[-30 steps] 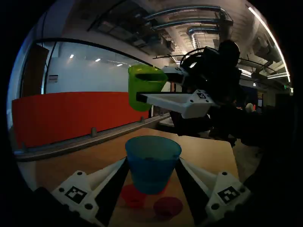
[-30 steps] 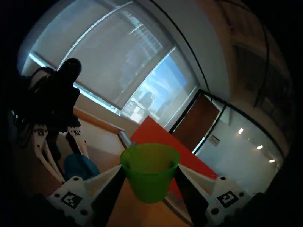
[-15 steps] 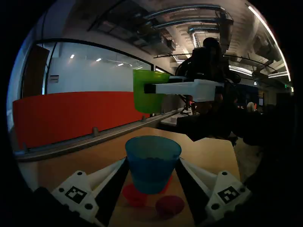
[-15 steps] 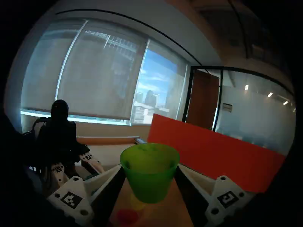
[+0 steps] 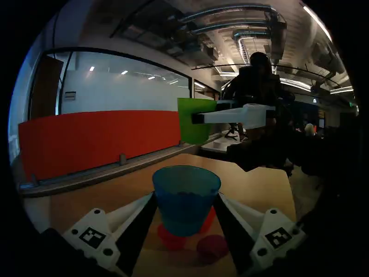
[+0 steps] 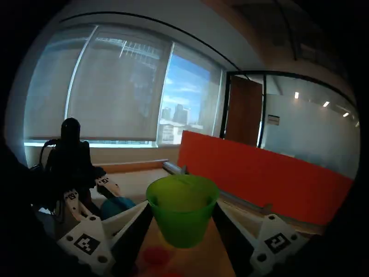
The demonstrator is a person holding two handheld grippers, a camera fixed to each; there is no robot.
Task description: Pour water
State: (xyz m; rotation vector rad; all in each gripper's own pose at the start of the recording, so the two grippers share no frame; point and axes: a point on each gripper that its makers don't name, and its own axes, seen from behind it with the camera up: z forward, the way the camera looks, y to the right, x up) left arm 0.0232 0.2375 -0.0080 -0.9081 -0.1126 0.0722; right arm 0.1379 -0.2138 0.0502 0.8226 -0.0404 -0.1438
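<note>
The green cup [image 6: 182,219] is upright, pinched by our right gripper [image 6: 182,205] jaws. Our left gripper [image 5: 186,196] jaws pinch the blue cup [image 5: 186,210]. Pouring seems over; next we lower both.

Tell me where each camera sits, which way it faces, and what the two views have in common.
Left gripper view: rides the left gripper, facing over the wooden table toward the orange partition; its own fingers clamp the blue cup; the right gripper holds the green cup farther off.
Right gripper view: rides the right gripper, facing the window and the partition; its fingers clamp the green cup.
Shared: both grippers, both cups, the partition, the table.
</note>
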